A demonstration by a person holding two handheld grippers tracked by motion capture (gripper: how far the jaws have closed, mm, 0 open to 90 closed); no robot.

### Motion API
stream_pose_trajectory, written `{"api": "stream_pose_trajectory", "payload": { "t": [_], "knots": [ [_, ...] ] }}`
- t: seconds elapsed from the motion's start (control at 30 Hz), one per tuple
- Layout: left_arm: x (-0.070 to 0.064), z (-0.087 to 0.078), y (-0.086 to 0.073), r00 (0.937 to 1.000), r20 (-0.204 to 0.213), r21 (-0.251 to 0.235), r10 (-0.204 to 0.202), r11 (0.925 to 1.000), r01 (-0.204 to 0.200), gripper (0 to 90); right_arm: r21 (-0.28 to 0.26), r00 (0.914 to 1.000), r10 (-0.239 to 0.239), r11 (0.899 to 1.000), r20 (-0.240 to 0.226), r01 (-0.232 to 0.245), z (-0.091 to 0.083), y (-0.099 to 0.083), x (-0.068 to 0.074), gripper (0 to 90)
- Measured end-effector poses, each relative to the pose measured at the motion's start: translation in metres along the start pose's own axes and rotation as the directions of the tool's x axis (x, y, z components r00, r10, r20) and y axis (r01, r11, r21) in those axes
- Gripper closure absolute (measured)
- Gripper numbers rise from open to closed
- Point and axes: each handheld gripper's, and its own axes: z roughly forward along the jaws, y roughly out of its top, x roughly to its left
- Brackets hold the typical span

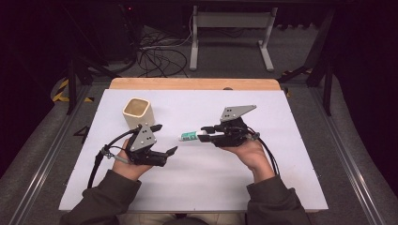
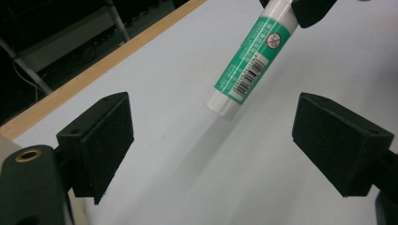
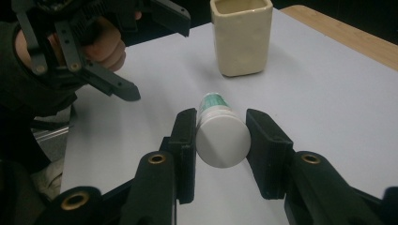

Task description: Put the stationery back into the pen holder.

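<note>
A white tube with a green label (image 1: 189,136) is held level just above the white table top (image 1: 281,178), and my right gripper (image 1: 204,133) is shut on its capped end. From the right gripper view the tube's round white end (image 3: 223,140) sits clamped between the two jaws of my right gripper (image 3: 221,117). My left gripper (image 1: 165,138) is open with nothing in it, a short way left of the tube's free end. In the left gripper view the tube (image 2: 248,65) points down toward the wide gap of my left gripper (image 2: 225,145).
A cream square cup (image 1: 137,112) stands upright at the back left of the table, just behind the left gripper; it appears again (image 3: 241,37) in the right gripper view. A wooden strip (image 1: 195,84) runs along the far edge. Cables and a stand are on the floor beyond.
</note>
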Motion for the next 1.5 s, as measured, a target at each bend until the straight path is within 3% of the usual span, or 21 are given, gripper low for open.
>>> {"api": "stream_pose_trajectory", "payload": {
  "t": [0.23, 0.4, 0.6, 0.93, 1.07, 1.4, 1.5],
  "knots": [
    [-0.007, 0.009, 0.002, 0.9994, -0.014, 0.009, 0.032, 0.9995, -0.032, 15.6, 0.009, 0.9999, 0.015, 1.0, -0.006, -0.015, 0.001, 0.004, 0.004, 65.8],
    [-0.012, 0.016, 0.003, 0.9965, -0.027, 0.042, 0.079, 0.9961, -0.078, 16.4, 0.017, 0.9998, 0.019, 1.0, -0.006, -0.019, 0.004, 0.005, 0.006, 65.8],
    [-0.016, 0.023, 0.005, 0.9898, -0.048, 0.07, 0.134, 0.989, -0.131, 20.2, 0.027, 0.9999, 0.011, 1.0, -0.01, -0.011, 0.007, 0.008, 0.011, 65.8],
    [-0.022, 0.03, 0.006, 0.98, -0.068, 0.112, 0.187, 0.9775, -0.179, 27.6, 0.033, 0.9999, 0.014, 0.999, -0.004, -0.014, 0.007, 0.01, 0.013, 65.8],
    [-0.024, 0.033, 0.007, 0.9732, -0.071, 0.124, 0.218, 0.9701, -0.209, 31.6, 0.038, 0.9999, 0.01, 0.999, 0.0, -0.01, 0.008, 0.01, 0.015, 65.7],
    [-0.024, 0.035, 0.007, 0.972, -0.062, 0.122, 0.227, 0.9683, -0.218, 41.0, 0.05, 0.9999, 0.017, 0.999, 0.0, -0.017, 0.013, 0.011, 0.017, 65.7],
    [-0.025, 0.036, 0.007, 0.9685, -0.057, 0.13, 0.242, 0.9636, -0.233, 43.8, 0.048, 0.9999, 0.014, 0.999, -0.001, -0.013, 0.013, 0.011, 0.017, 65.8]
  ]
}}
